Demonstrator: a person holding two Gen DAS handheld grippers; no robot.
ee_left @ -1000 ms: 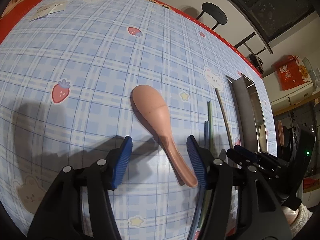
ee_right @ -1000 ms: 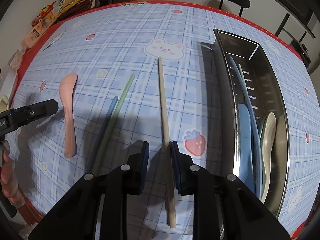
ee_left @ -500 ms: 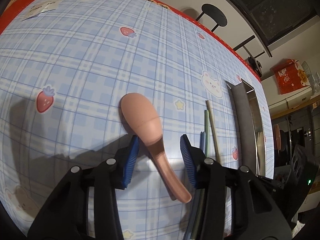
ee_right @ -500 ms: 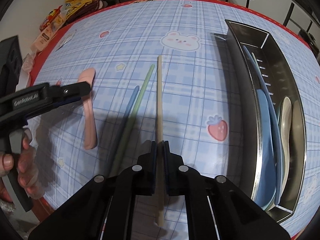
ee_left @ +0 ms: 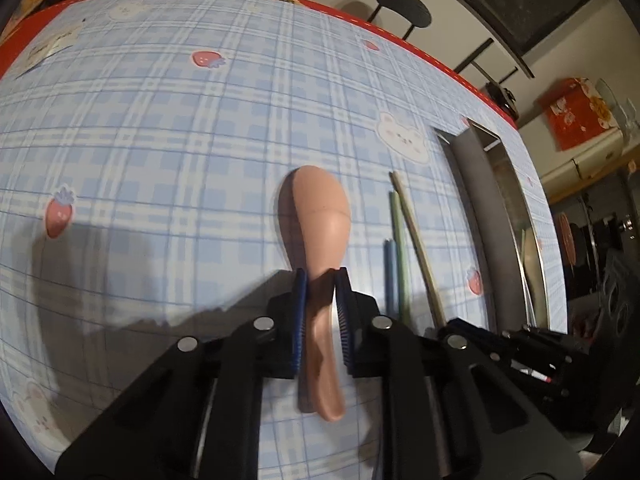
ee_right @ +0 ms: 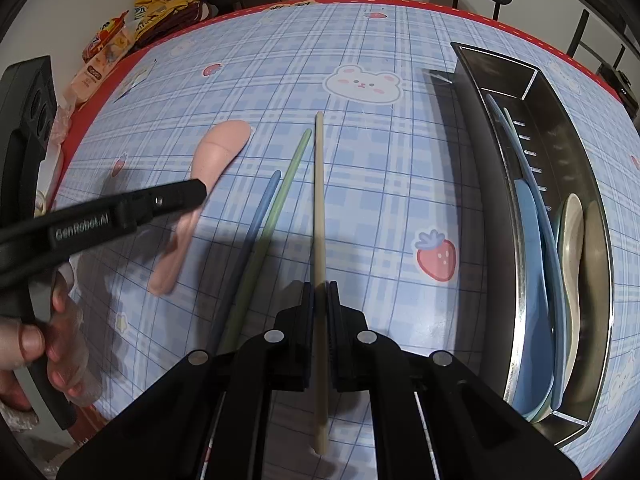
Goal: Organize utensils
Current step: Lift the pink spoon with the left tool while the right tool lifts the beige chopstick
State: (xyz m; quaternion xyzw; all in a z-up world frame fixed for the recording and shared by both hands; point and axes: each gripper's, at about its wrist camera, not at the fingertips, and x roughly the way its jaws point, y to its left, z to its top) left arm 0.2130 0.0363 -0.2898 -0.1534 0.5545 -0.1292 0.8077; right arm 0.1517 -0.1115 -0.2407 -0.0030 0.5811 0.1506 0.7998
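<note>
1. The counter (ee_right: 360,208) is covered by a blue checked cloth printed with bears and strawberries and edged in red.
2. A long steel tray (ee_right: 516,264) is set at the right of the counter; a blue utensil (ee_right: 532,240) and a cream spoon (ee_right: 570,248) are seen lying inside it.
3. The left hand-held gripper (ee_left: 322,312) is pointed steeply down at the cloth. Its jaws are closing on the handle of a pink spoon (ee_left: 320,216), and the blue pads (ee_left: 301,312) are seen against the handle on both sides. The spoon's bowl is pointed away from the gripper, and its handle end sticks out behind the pads.
4. In the right wrist view, the person's hand (ee_right: 36,344) is seen at the left edge, wrapped around that gripper's grip.
5. The right hand-held gripper (ee_right: 319,320) is clamped on a cream chopstick (ee_right: 319,200), well back from its far tip; the near end is left sticking out behind the jaws.
6. A green chopstick (ee_right: 276,208) and a blue chopstick (ee_right: 256,220) are laid side by side on the cloth, between the pink spoon and the cream chopstick.
</note>
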